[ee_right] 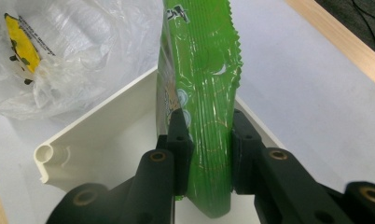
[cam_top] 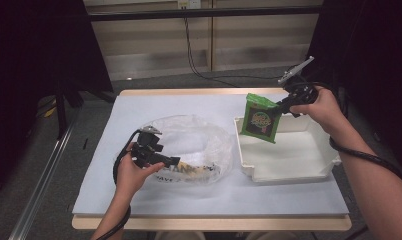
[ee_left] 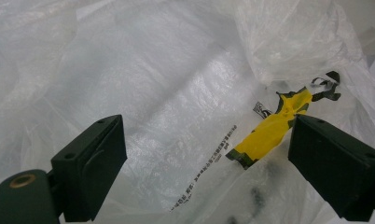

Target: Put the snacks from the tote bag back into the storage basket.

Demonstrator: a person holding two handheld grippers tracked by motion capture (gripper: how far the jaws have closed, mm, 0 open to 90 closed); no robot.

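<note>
The right claw (cam_top: 280,106) grips a green packet (cam_top: 260,118), jaws pressed on both of its faces, as the right gripper view shows with the packet (ee_right: 202,93) standing upright between them. In the high view the packet hangs in the air over the near-left corner of a white tray (cam_top: 309,165), its lower edge above the tray's floor and not touching it. The tray sits on the right half of the table (cam_top: 139,107), which is covered in a pale sheet. The right hand (cam_top: 321,107) holds its claw from the far right side, a cable looping down the forearm.

Left of the tray, just beside it, lies a crumpled clear bag (cam_top: 199,135) with yellow and black print near its front edge. The left claw (cam_top: 175,161) reaches into that front edge, held by the left hand (cam_top: 131,172). In the left gripper view its jaws stand wide apart with the bag's (ee_left: 167,93) thin film spread between and beyond them; the pads press on nothing. A yellow patch (ee_left: 269,133) of print lies just by the right-hand jaw, whether touching it I cannot tell.
</note>
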